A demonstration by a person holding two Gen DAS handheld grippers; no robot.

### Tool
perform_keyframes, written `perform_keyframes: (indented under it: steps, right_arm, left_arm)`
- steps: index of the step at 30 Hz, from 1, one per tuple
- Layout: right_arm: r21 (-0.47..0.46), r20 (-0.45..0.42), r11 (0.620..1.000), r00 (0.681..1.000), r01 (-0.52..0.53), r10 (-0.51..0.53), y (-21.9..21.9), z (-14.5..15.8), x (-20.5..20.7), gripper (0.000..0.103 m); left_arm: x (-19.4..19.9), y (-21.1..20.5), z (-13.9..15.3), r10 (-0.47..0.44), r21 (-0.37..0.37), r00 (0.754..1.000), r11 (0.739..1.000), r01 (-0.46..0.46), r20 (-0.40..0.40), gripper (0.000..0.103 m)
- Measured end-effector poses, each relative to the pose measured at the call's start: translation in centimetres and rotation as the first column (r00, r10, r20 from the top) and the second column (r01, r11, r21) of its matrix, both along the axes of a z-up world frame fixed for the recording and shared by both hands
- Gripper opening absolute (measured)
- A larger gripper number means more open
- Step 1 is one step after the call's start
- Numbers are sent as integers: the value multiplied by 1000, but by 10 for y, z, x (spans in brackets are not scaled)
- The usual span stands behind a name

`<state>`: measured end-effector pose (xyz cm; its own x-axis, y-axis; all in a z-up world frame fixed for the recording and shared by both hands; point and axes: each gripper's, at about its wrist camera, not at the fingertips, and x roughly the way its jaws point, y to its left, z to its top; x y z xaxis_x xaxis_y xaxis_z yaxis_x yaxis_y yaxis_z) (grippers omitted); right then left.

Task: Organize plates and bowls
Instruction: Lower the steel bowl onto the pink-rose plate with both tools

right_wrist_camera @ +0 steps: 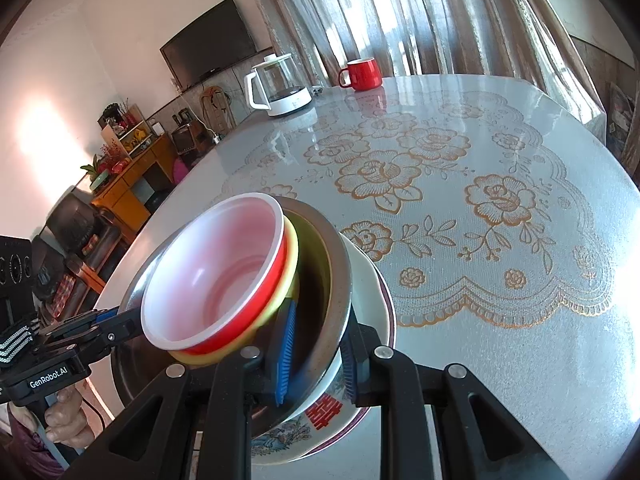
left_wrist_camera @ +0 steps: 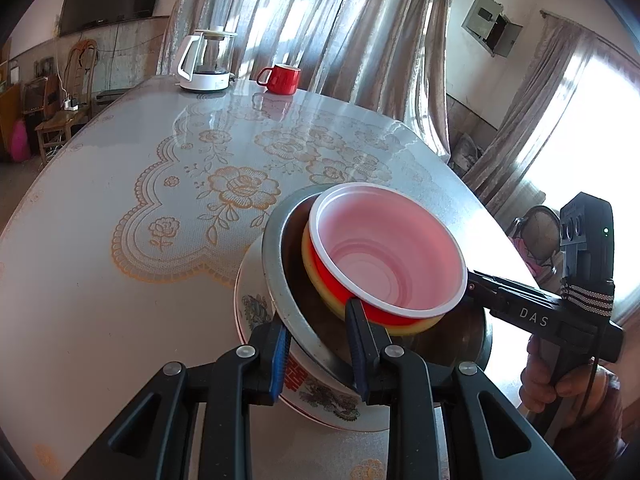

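Four nested dishes sit near the table's point(left_wrist_camera: 100, 280) edge: a red bowl point(left_wrist_camera: 386, 248) with a white rim and pale inside, in a yellow bowl point(left_wrist_camera: 412, 326), in a steel bowl point(left_wrist_camera: 276, 272), in a white porcelain bowl point(left_wrist_camera: 248, 304) printed with flowers and a red double-happiness character. The left gripper point(left_wrist_camera: 320, 350) has its blue-padded jaws narrowed on the walls of the steel and porcelain bowls together, one finger inside the steel bowl and one outside the porcelain. The right gripper point(right_wrist_camera: 314, 354) clamps the same two walls on the opposite side. Its body reads "DAS" in the left wrist view; the left gripper's body reads "GenRobot.AI" in the right wrist view. At the far edge of the table, with its gold rose pattern, stand a white kettle point(left_wrist_camera: 206, 62) and a red mug point(left_wrist_camera: 282, 79).
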<state>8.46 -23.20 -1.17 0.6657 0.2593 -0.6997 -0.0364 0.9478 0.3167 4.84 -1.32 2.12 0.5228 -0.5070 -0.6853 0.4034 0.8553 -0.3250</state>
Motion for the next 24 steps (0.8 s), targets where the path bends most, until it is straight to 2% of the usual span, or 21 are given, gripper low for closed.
perform_keyframes:
  steps: [24]
  right_arm:
    - [-26, -27, 1000, 1000, -1, 1, 2, -10, -1, 20]
  left_arm:
    - [-3, -2, -14, -15, 15, 999, 1000, 15, -29, 27]
